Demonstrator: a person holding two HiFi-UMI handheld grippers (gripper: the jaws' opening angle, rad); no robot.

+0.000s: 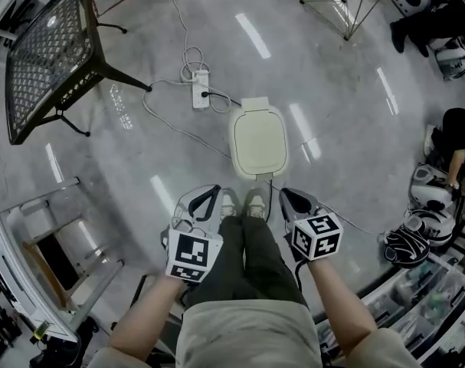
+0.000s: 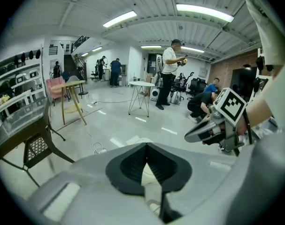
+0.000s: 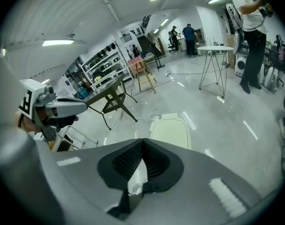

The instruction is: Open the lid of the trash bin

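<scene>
Bin [image 1: 257, 140] stands on the floor [image 1: 140, 152] in the middle of the head view, lid down, just beyond the person's shoes [image 1: 241, 203]. The left gripper [image 1: 207, 200] and right gripper [image 1: 295, 201] are held either side of the legs, near the bin but apart from it. A power strip [image 1: 201, 88] lies far left of the bin, and a black mesh chair [image 1: 52, 52] stands further left.

In the left gripper view, the jaws are together at their tips with nothing between them. The right gripper [image 2: 191, 136] shows at the right, above the floor.

In the right gripper view, these jaws also meet at the tips, empty. The bin [image 3: 169, 131] lies just past them, lid flat, and the left gripper [image 3: 79, 108] is at the left.
</scene>
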